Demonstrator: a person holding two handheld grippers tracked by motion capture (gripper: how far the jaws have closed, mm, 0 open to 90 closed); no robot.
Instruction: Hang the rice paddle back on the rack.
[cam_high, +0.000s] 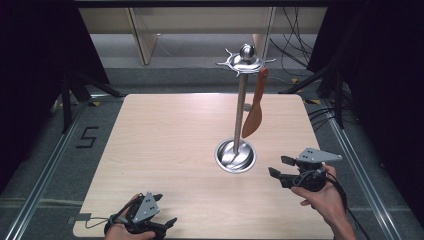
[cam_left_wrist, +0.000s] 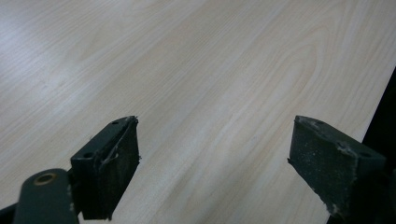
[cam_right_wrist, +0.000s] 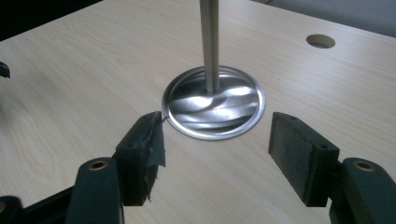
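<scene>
Orange-brown spatula (cam_high: 253, 112), flat and leaf-shaped, hangs from a hook on the crown of the tall polished steel utensil stand (cam_high: 240, 107), whose round dished base (cam_right_wrist: 214, 103) sits right of centre on the pale wooden table (cam_high: 165, 145). Right gripper (cam_high: 279, 167) (held in the person's right hand (cam_high: 324, 196)) sits just right of that base, jaws spread and empty. Left gripper (cam_left_wrist: 214, 154) rests at the table's near edge, jaws likewise spread over bare wood.
</scene>
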